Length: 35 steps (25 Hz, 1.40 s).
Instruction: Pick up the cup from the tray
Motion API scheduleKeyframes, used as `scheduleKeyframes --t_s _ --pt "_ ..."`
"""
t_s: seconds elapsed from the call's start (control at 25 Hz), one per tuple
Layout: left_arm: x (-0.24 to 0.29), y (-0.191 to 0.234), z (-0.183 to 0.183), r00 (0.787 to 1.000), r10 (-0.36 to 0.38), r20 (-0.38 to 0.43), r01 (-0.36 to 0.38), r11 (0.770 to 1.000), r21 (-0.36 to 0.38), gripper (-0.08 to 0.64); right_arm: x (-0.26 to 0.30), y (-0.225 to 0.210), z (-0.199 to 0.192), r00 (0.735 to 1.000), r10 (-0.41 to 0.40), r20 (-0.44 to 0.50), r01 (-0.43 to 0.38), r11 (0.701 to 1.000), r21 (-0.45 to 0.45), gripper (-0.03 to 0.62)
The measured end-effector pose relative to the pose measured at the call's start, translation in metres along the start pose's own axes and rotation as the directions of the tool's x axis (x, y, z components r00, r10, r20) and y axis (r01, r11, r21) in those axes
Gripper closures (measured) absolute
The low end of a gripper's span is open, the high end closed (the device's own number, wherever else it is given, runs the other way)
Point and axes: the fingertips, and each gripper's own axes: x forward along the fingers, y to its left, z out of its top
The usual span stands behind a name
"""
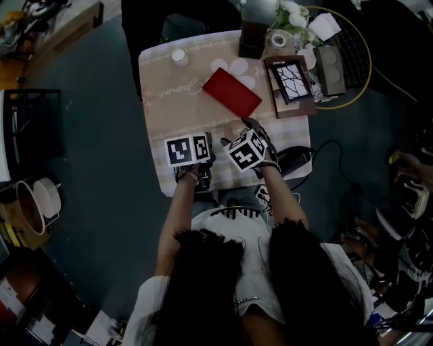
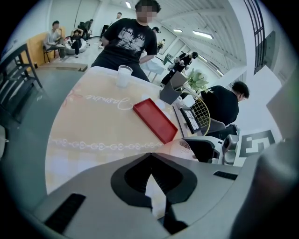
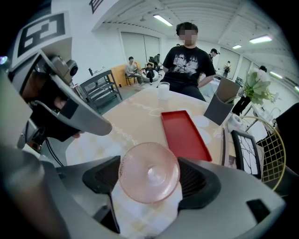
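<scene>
A pink textured glass cup (image 3: 148,172) sits between the jaws of my right gripper (image 3: 149,179), seen end-on, with both pads against its sides. In the head view the cup (image 1: 234,128) is over the near part of the table, short of the red tray (image 1: 232,92). The tray (image 3: 183,134) is bare. My left gripper (image 2: 150,158) is shut on nothing and is held just left of the right gripper (image 1: 238,136). From the left gripper view the cup (image 2: 183,148) shows at the right. I cannot tell whether the cup touches the table.
A clear cup (image 1: 178,57) stands at the table's far edge, where a person (image 3: 189,60) stands. White coasters (image 1: 230,66), a dark holder (image 1: 252,40), a framed picture (image 1: 291,82), flowers (image 1: 289,17) and a gold wire rack (image 1: 352,47) crowd the far right.
</scene>
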Motion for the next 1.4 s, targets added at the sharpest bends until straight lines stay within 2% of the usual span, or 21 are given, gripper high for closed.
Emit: scheduleKeyframes --t_s 0.52,0.92,1.08,1.24,1.4 --pt "0.004 -0.006 -0.01 0.999 -0.027 -0.034 0.028 0.999 0.029 0.557 -0.002 -0.008 -0.003 0.999 0.032 0.005 -0.032 0.995 0.098 0.201" --pt "0.009 -0.007 -0.016 0.998 -0.014 -0.054 0.017 0.999 0.038 0.557 -0.011 -0.012 0.001 0.999 0.03 0.034 -0.034 0.993 0.117 0.199" --pt "0.007 -0.01 -0.015 0.999 -0.022 -0.038 0.023 0.999 0.035 0.556 -0.037 -0.021 0.013 0.992 0.009 0.129 -0.031 0.986 0.166 0.199" --pt "0.001 -0.01 -0.009 1.0 -0.024 -0.002 0.024 0.999 0.024 0.556 -0.077 -0.039 0.036 0.948 -0.074 0.31 -0.026 0.952 0.305 0.201" --pt "-0.006 -0.014 -0.004 0.999 -0.036 0.034 0.035 0.999 0.014 0.556 -0.097 -0.041 0.045 0.927 -0.069 0.369 -0.061 0.942 0.329 0.201"
